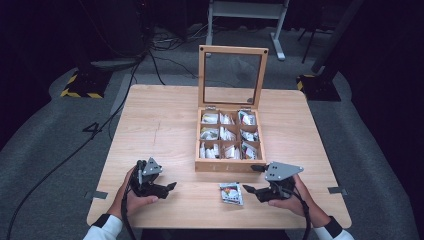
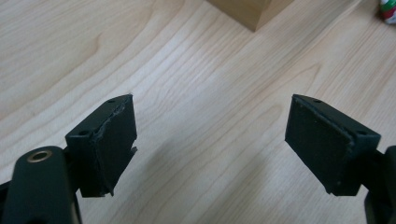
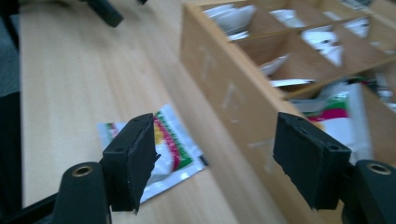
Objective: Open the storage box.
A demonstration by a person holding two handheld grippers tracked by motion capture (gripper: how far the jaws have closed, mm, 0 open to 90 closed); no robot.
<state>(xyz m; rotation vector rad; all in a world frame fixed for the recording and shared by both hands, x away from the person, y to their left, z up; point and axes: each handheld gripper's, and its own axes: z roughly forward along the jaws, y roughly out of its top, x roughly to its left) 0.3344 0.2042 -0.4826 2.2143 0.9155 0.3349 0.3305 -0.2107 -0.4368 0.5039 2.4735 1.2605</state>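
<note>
Flat foil sachet with red-green print (image 1: 231, 193) at 9 o'clock of my right gripper (image 1: 254, 179): light, floppy, slick. Pinch an edge. Both grippers gape wide, empty; left gripper (image 1: 169, 178) idle.

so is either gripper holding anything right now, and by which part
Nothing is held. The left gripper is open over bare table; the right gripper is open too, and the packet lies loose beside the box.

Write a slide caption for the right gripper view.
Open right gripper above a sachet lying beside the wooden box.
</note>
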